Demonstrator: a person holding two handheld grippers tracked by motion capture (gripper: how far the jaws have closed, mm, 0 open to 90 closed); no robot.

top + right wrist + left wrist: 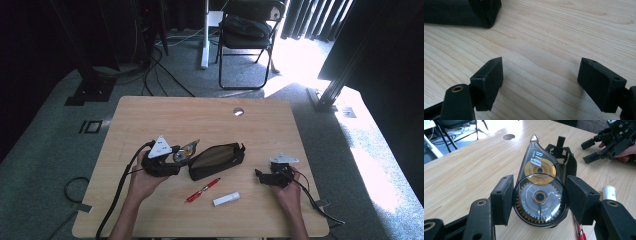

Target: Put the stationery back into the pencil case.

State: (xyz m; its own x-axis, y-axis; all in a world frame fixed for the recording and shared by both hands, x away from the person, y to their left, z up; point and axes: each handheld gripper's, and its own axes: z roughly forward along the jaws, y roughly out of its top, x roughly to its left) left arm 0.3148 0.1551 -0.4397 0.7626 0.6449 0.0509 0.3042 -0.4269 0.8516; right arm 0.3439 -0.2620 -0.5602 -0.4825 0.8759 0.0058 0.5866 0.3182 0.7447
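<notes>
My left gripper (181, 156) (539, 197) is shut on a clear correction tape dispenser (539, 192) (186, 150) with yellow and white gears, its tip pointing at the black pencil case (216, 160) (566, 162) that lies open-topped at the table's middle. My right gripper (260, 175) (540, 80) hovers low over bare wood to the right of the case, jaws wide apart and nothing between them. A corner of the case (461, 12) shows at top left in the right gripper view. The right gripper (596, 147) also appears far off in the left gripper view.
A red pen (202, 190) (580, 231) and a white tube (226, 199) (609, 193) lie in front of the case. The table (150, 115) has a cable hole (238, 111) near its far edge. A folding chair (247, 35) stands on the floor beyond.
</notes>
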